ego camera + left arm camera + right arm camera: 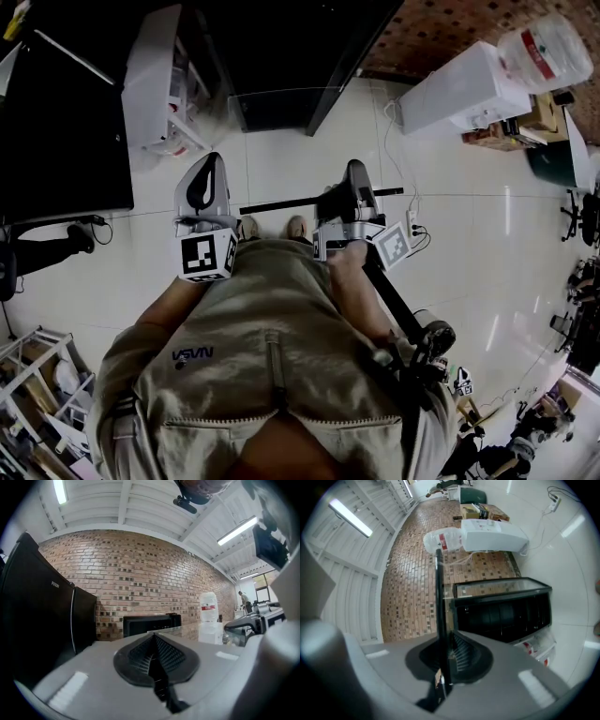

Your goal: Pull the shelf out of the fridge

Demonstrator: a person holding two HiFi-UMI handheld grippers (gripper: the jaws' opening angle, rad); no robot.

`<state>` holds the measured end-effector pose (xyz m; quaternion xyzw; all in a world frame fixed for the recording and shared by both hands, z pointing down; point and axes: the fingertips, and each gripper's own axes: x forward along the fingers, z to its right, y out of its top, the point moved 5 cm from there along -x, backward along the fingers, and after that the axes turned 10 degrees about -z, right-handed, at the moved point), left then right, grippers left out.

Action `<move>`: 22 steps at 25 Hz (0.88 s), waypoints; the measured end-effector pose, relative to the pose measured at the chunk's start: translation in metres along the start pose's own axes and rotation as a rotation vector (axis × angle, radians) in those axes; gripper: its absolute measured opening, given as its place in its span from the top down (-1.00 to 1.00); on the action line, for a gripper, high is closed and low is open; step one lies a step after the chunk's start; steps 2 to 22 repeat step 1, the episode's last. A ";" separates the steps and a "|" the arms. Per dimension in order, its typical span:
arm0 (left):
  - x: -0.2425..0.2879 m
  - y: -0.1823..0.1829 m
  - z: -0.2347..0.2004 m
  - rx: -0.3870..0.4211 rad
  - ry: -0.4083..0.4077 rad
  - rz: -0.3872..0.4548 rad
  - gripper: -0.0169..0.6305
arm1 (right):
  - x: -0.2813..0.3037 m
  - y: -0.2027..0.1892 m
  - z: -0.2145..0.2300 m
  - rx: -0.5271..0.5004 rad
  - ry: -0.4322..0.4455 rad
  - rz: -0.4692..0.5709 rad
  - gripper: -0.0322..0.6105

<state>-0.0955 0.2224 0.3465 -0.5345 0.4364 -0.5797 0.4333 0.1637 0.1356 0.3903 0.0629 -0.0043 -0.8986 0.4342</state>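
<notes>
dim head view | ceiling tubes (60, 490) bright | floor (506, 225) glare | fisheye edges vignetted

At the far edge of the white tiled floor (487, 253) I see a white water dispenser (466, 89) against the brick wall (140, 573), with a clear water bottle (546, 49) upturned on its top. Cardboard boxes (506, 131) sit just beside it. A white power strip (413, 228) lies further out on the floor, its cable running back towards the dispenser.
</notes>
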 end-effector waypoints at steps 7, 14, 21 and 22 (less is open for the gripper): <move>0.000 0.000 0.000 0.002 -0.001 -0.001 0.93 | 0.000 -0.001 0.000 0.000 0.000 0.000 0.86; 0.000 0.000 0.000 0.002 -0.001 -0.001 0.93 | 0.000 -0.001 0.000 0.000 0.000 0.000 0.86; 0.000 0.000 0.000 0.002 -0.001 -0.001 0.93 | 0.000 -0.001 0.000 0.000 0.000 0.000 0.86; 0.000 0.000 0.000 0.002 -0.001 -0.001 0.93 | 0.000 -0.001 0.000 0.000 0.000 0.000 0.86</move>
